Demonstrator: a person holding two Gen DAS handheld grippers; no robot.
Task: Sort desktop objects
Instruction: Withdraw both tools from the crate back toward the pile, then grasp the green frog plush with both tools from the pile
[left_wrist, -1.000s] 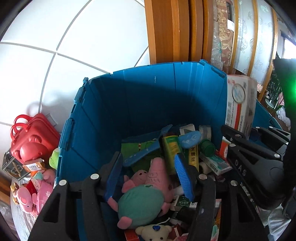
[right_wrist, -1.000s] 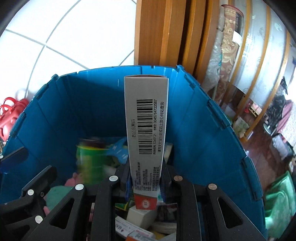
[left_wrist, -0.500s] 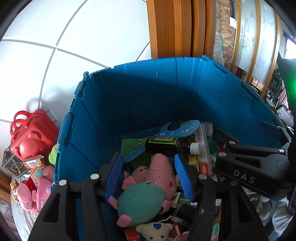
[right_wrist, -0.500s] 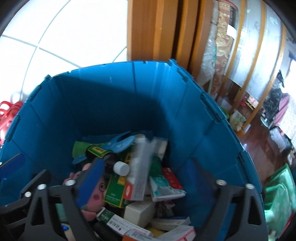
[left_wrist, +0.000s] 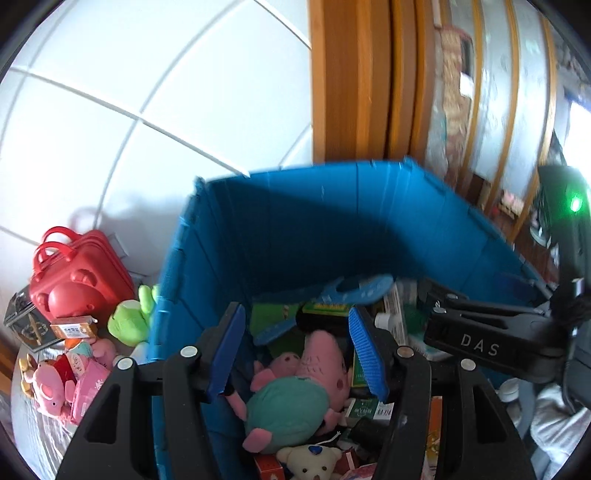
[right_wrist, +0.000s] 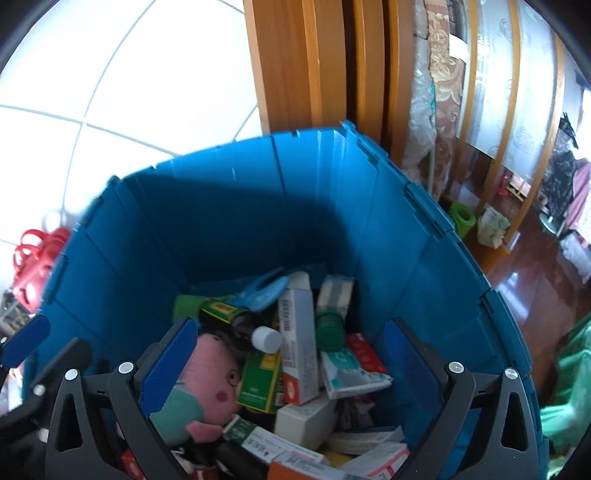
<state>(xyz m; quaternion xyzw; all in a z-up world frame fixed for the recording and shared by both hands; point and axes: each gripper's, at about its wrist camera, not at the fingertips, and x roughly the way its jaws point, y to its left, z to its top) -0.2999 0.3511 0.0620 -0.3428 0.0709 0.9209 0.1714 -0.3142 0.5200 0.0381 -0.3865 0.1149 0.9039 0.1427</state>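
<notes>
The deep plastic bin is solid blue. A plush pig in it is pink with a teal body, beside a green-and-yellow carton. Outside, the small hard suitcase is red.

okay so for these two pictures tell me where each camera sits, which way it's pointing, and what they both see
Left wrist: sits on the left gripper, looking down and forward into the blue bin; its own open blue-padded fingers frame the pink plush pig, and the right gripper shows at right.
Right wrist: sits on the right gripper, over the same blue bin; its own fingers spread wide over medicine boxes.
Shared: the bin, the pig, the dark bottle and the red toy case.
</notes>
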